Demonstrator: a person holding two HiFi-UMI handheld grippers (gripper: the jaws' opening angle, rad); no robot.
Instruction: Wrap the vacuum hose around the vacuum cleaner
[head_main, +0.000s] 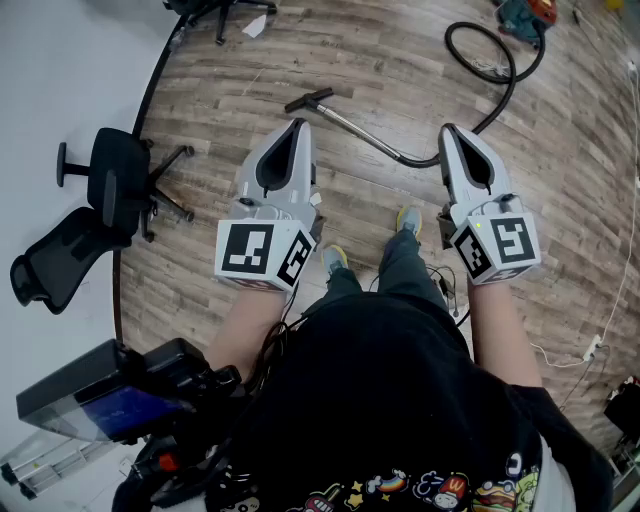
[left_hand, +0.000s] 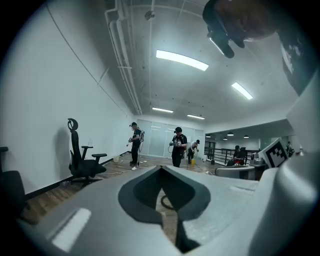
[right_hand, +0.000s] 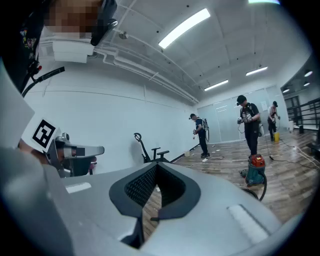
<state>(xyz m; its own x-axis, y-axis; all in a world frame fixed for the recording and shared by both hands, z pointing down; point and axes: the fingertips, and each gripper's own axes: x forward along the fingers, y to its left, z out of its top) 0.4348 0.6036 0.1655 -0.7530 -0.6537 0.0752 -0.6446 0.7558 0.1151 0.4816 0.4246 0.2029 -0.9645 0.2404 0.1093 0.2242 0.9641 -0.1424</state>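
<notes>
A red and teal vacuum cleaner (head_main: 525, 15) stands on the wood floor at the far right; it also shows in the right gripper view (right_hand: 257, 169). Its black hose (head_main: 511, 80) loops on the floor and joins a metal wand (head_main: 365, 135) that ends in a black nozzle (head_main: 308, 99). My left gripper (head_main: 297, 122) is held out in front of me, shut and empty, its tip near the nozzle in the picture. On the other side, my right gripper (head_main: 447, 128) is also shut on nothing, its tip over the wand's bend. Both are held in the air above the floor.
A black office chair (head_main: 110, 190) lies tipped by the white wall at left, and another chair base (head_main: 215, 10) is at the top. Thin cables (head_main: 590, 350) run on the floor at right. Several people (left_hand: 178, 146) stand far down the room.
</notes>
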